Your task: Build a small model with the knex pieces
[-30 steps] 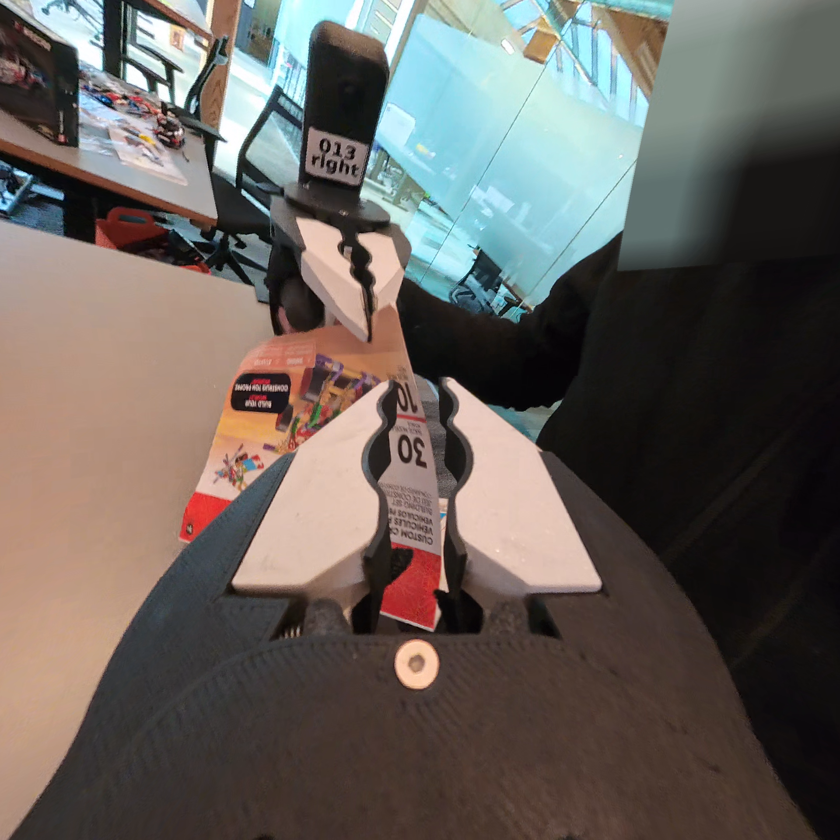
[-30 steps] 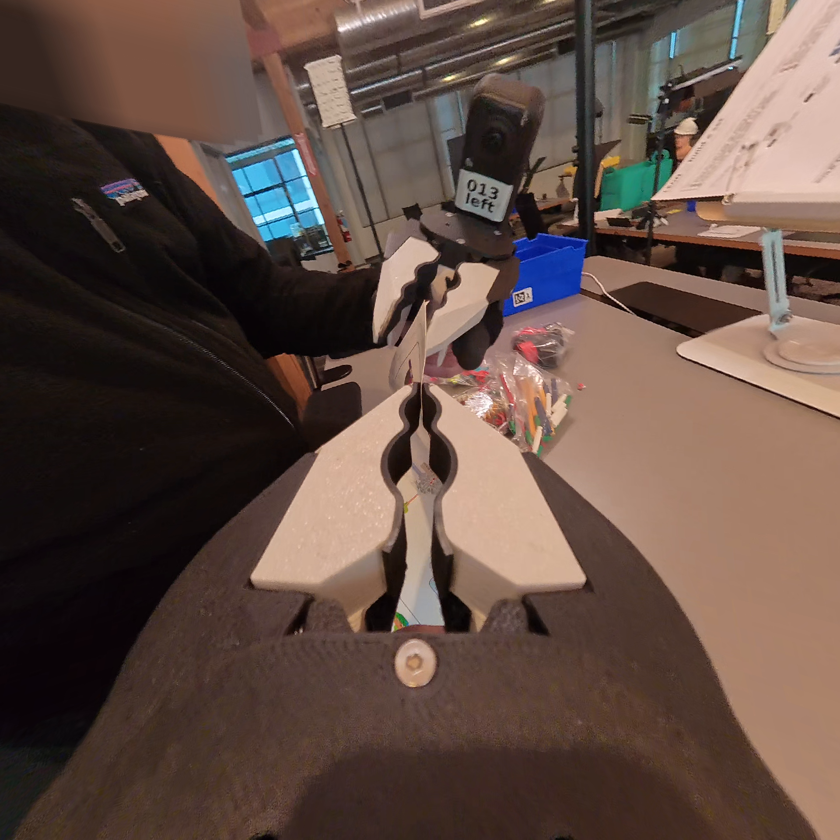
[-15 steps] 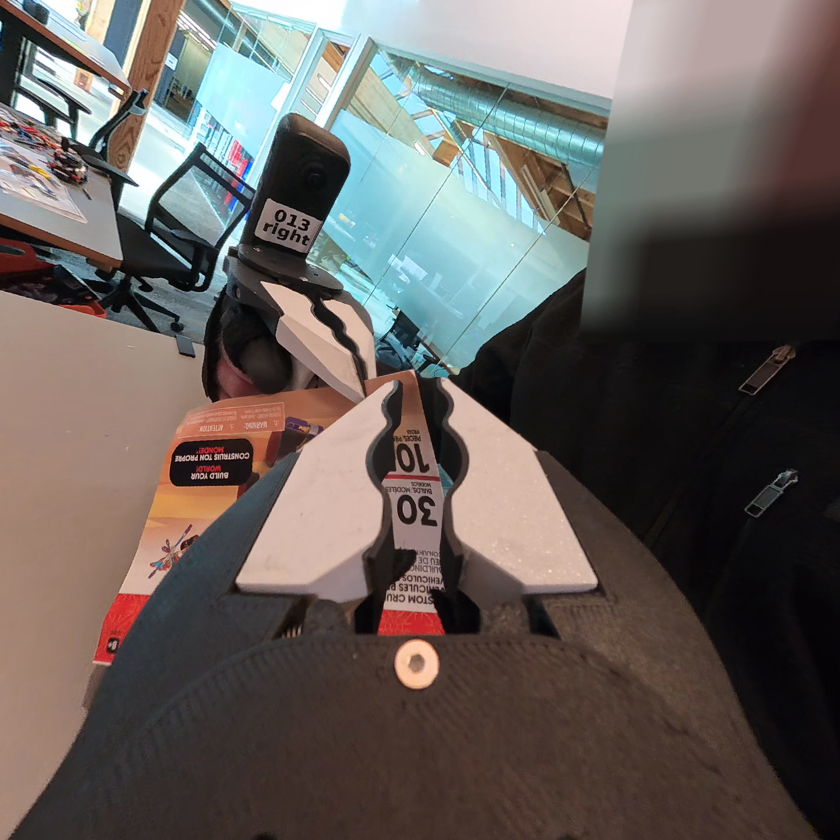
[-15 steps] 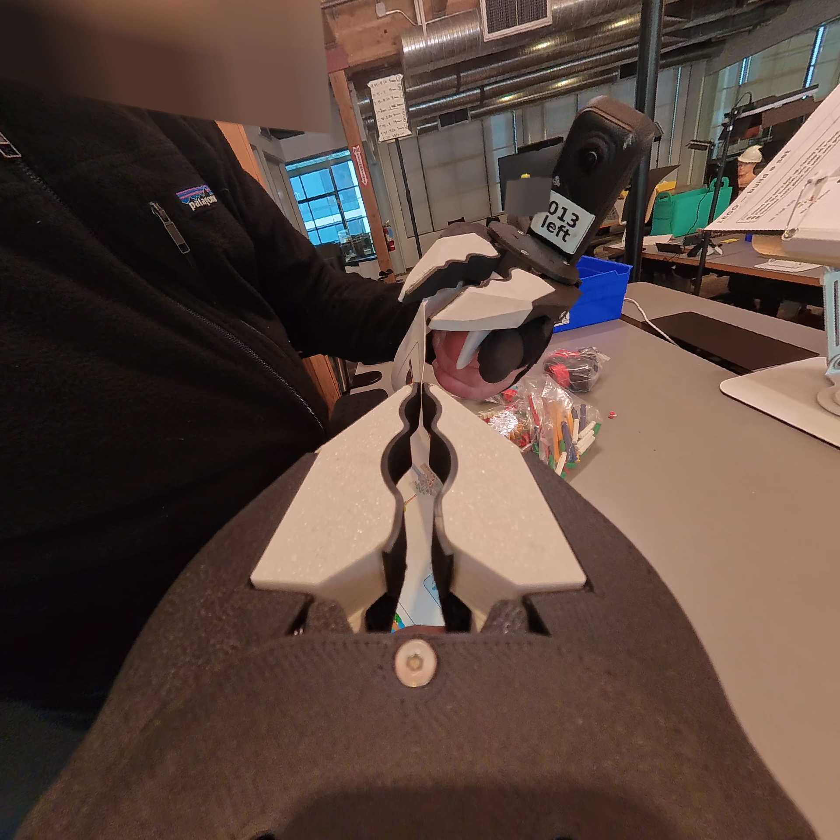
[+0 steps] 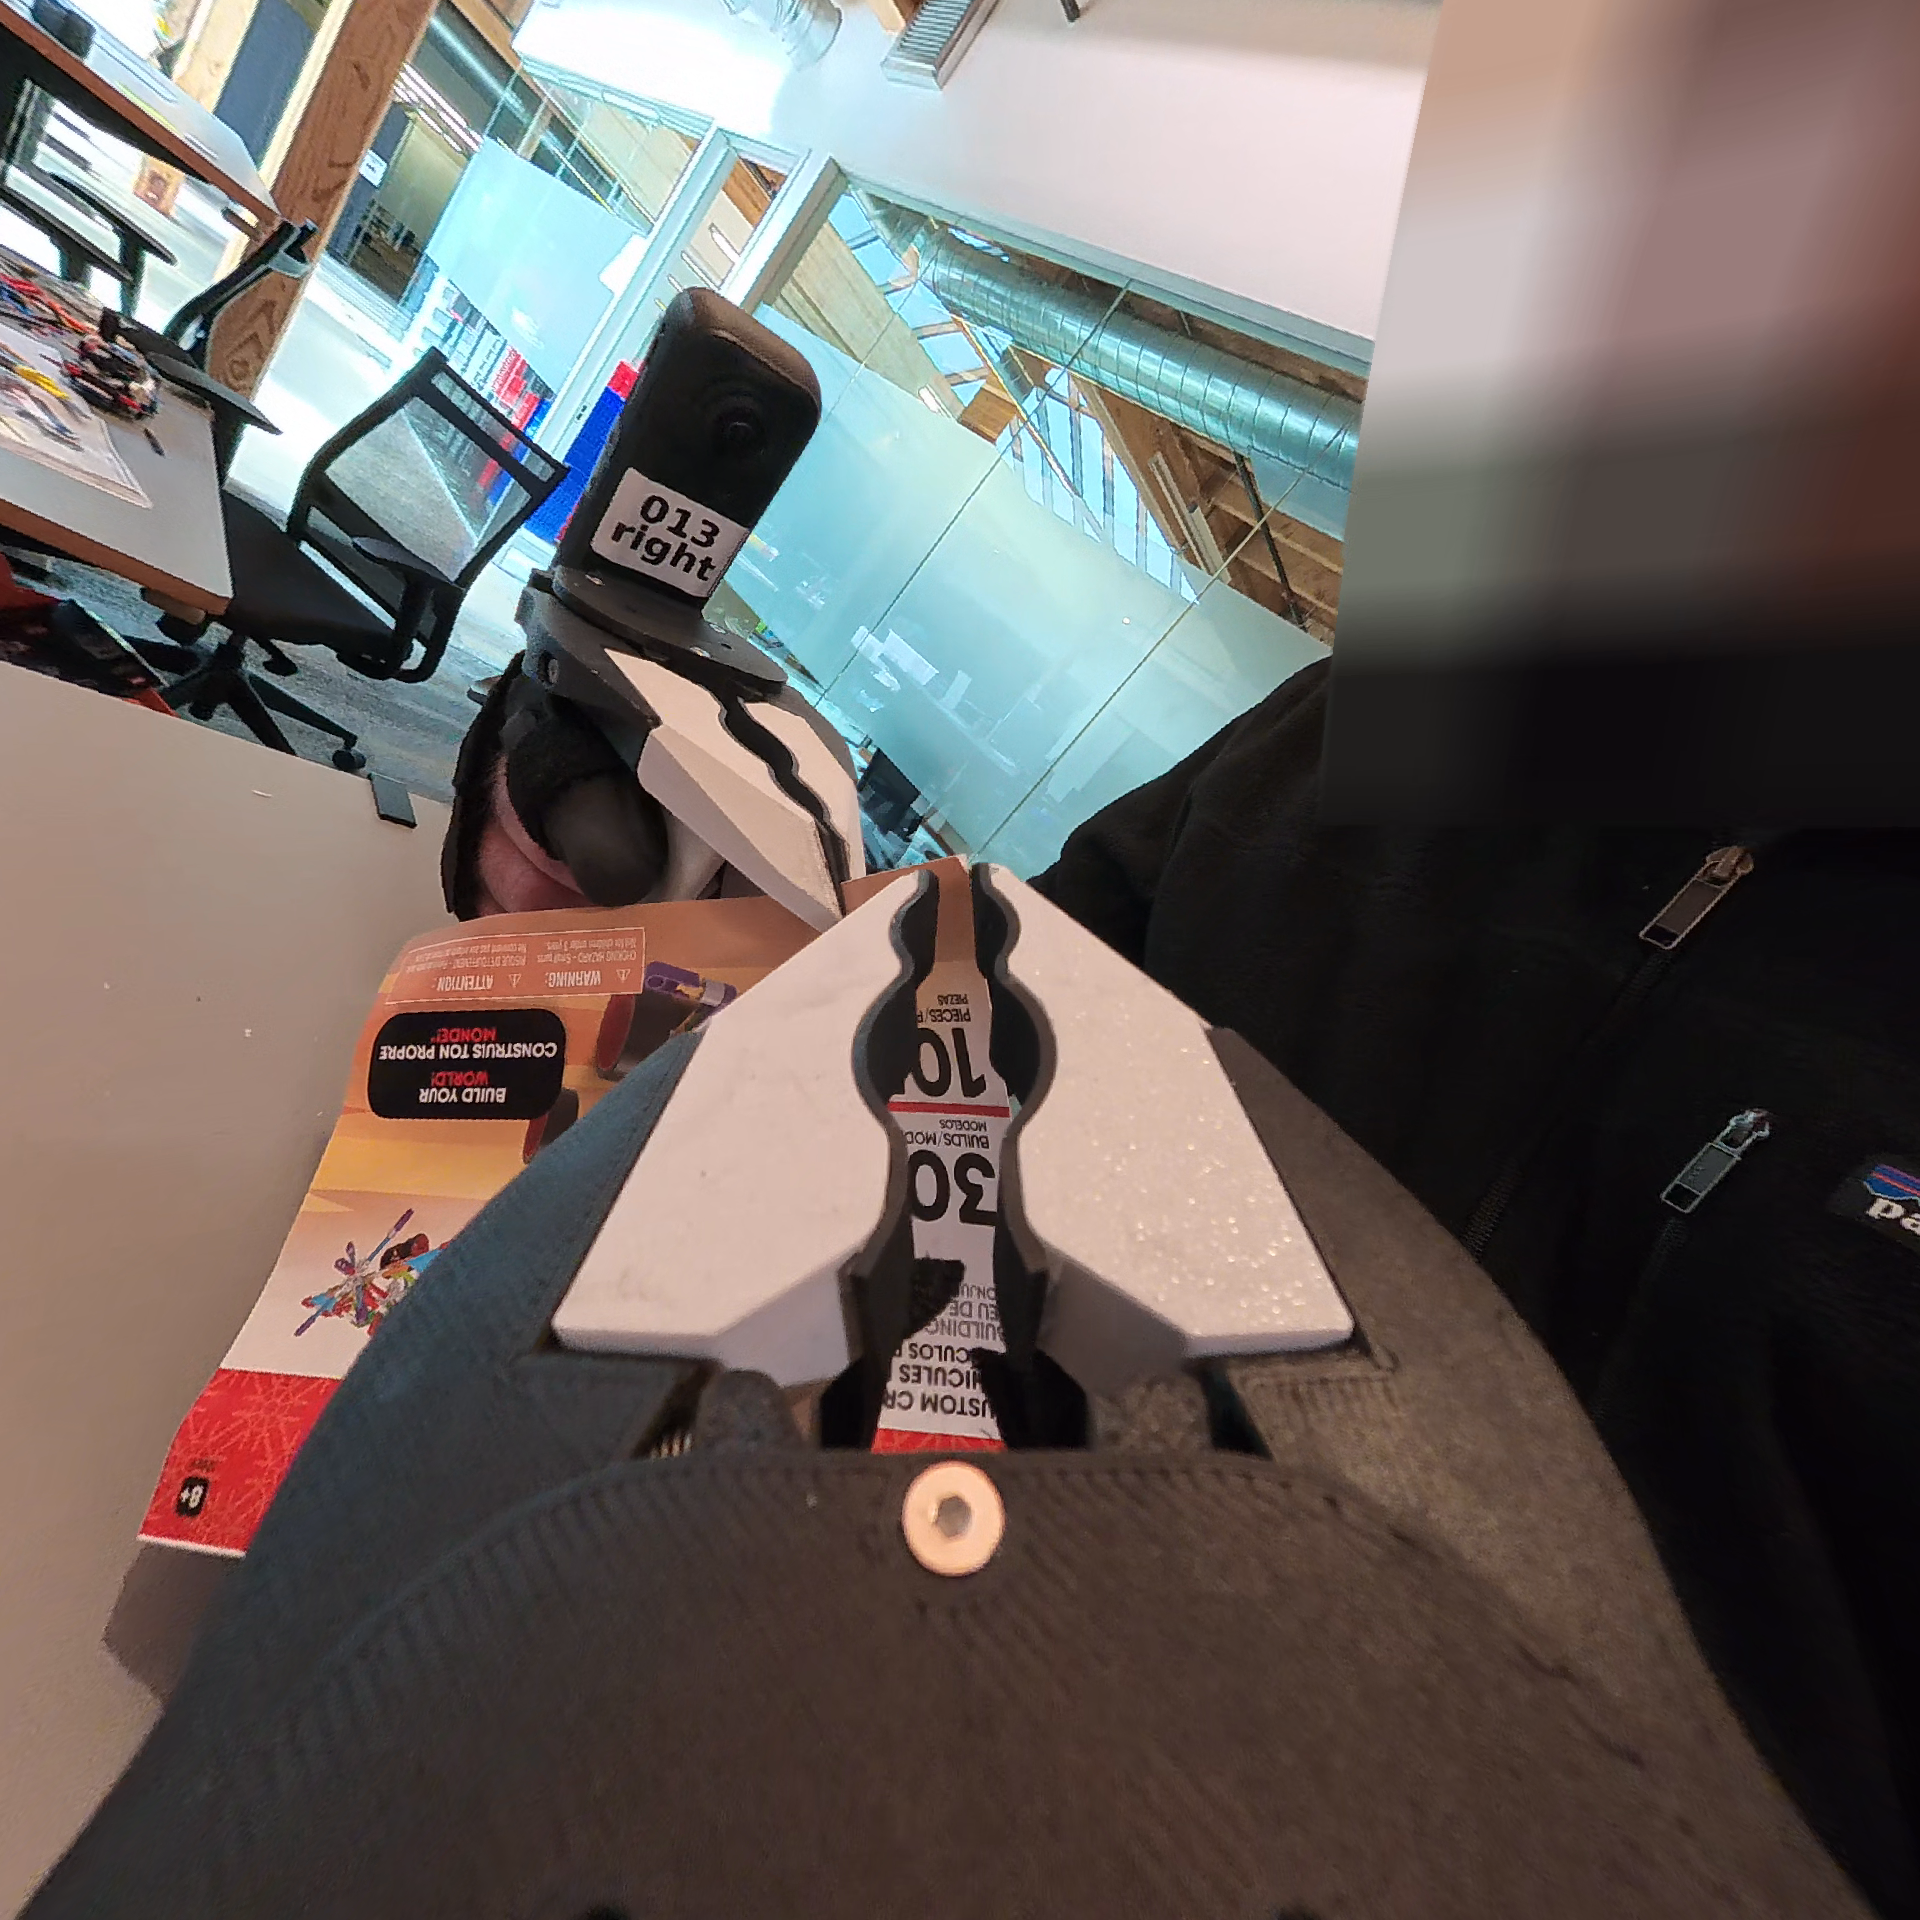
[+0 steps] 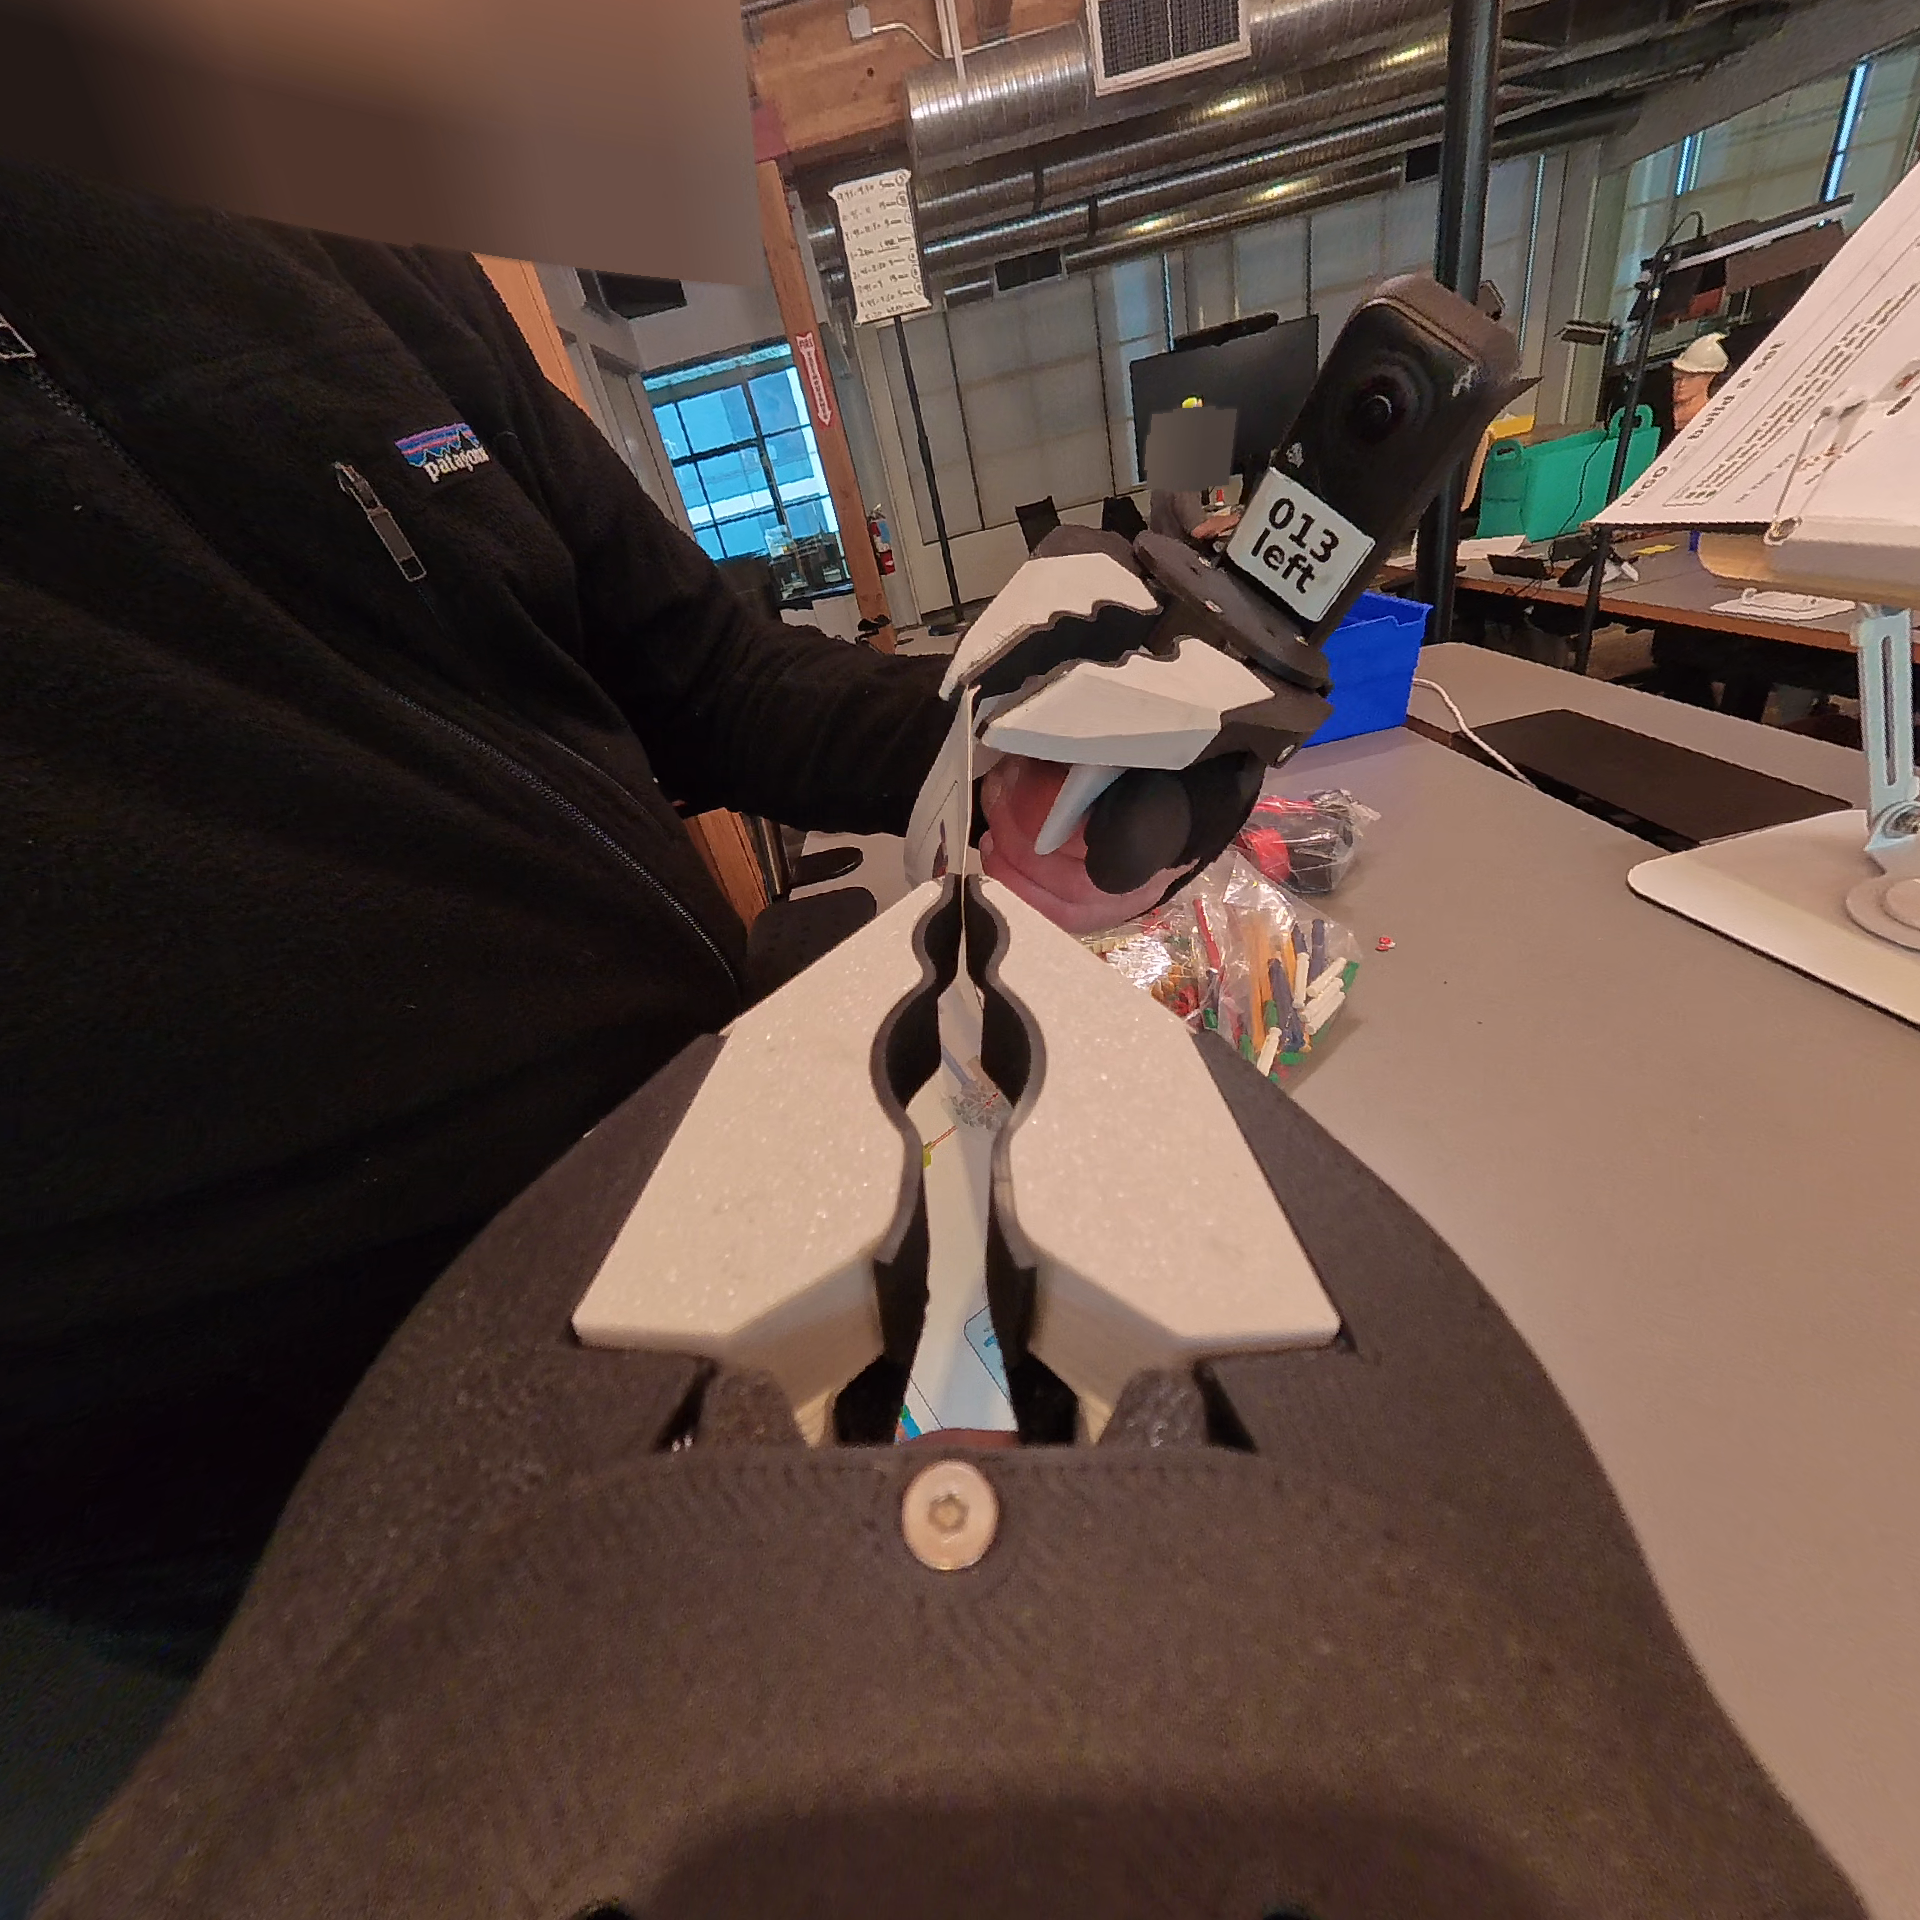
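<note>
Left wrist view: the left gripper [image 5: 948,883] pinches the printed booklet [image 5: 457,1122] at centre frame, above the worktop [image 5: 156,935]; the right gripper [image 6: 961,888] clamps its edge too, both nearly closed.

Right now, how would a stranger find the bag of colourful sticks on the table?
Look at the grey table in the right wrist view. Just below the left claw and the hand holding it lies the clear bag. Its yellow, white and green sticks set it apart from the smaller red-filled bag behind.
</note>
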Tool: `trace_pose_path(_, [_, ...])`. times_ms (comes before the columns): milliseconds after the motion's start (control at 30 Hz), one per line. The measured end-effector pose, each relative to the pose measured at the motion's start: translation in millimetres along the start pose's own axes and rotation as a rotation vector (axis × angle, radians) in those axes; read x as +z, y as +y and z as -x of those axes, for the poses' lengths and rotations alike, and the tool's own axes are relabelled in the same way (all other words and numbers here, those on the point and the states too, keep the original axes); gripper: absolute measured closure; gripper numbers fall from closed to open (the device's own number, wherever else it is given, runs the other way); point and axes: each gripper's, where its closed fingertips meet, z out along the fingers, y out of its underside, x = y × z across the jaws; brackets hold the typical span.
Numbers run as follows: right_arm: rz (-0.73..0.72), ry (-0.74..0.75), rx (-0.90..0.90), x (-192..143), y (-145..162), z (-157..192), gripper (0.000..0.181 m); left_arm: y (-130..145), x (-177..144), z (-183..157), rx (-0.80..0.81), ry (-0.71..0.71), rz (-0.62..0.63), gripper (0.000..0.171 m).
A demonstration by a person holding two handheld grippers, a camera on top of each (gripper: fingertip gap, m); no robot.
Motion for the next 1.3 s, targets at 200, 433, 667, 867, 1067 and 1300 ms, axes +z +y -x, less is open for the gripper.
trace_pose_path(200, [-0.003, 0.002, -0.003, -1, 0, 0, 0.181, -1, 0, 0, -0.029, 0.024, -0.024, 0.168])
trace_pose_path(433, [-0.003, 0.005, -0.004, -2, 1, 1, 0.181, -1, 1, 2, -0.05, 0.033, -0.031, 0.167])
trace_pose_path(667, [0.002, 0.017, -0.002, -4, 3, 0, 0.181, 1, 2, 4, -0.026, 0.003, -0.011, 0.17])
trace_pose_path(867, [0.013, 0.03, -0.001, -4, 4, -2, 0.181, 3, 2, 8, 0.024, -0.07, 0.028, 0.171])
trace_pose_path(1067, [0.031, 0.051, -0.004, -4, 7, -6, 0.181, 5, 3, 7, 0.087, -0.133, 0.08, 0.171])
trace_pose_path(1300, [0.048, 0.075, -0.009, -2, 8, -7, 0.181, 8, 1, 15, 0.195, -0.266, 0.136, 0.171])
